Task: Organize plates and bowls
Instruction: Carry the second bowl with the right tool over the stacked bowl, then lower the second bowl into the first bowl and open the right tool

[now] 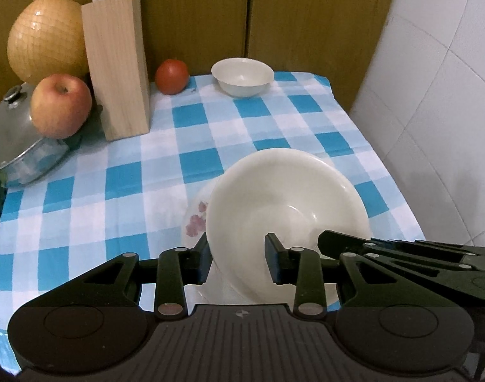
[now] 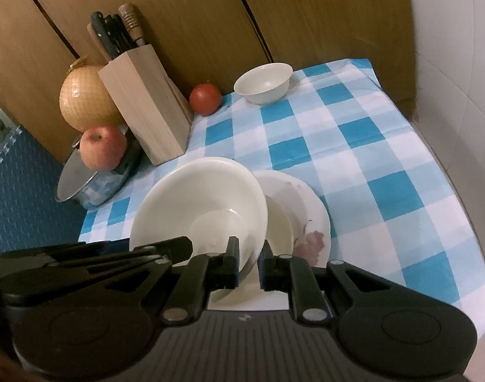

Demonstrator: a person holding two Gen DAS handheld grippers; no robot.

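I have a large cream bowl [image 1: 287, 210] tilted up over a floral plate [image 1: 194, 219] at the near edge of the table [image 1: 131, 191]. My left hand-held gripper [image 1: 237, 259] has its jaws set astride the bowl's rim, one finger outside the wall and one inside; whether the pads press I cannot tell from this angle. My right hand-held gripper [image 2: 247, 262] is nearly closed and pinches the near rim of a dish, either the bowl [image 2: 198, 203] or the plate [image 2: 306, 219] just behind it (the rims overlap there, so I will not say which).

Judged step: nesting the large bowl onto the plate. The next move calls for levelling the bowl and lowering it until it sits centred, then releasing both grips without dragging the plate off the edge.

A small white bowl [image 1: 242, 76] stands well apart at the far end of the table, near a tomato [image 1: 172, 76]; it looks not yet gathered.

The right view shows the plate's rim and its flower clearly beside the bowl, and the knife handles [image 2: 115, 31] in the wooden block [image 2: 147, 105]. The left view hides most of the plate behind the bowl, but shows how the jaws straddle the rim.
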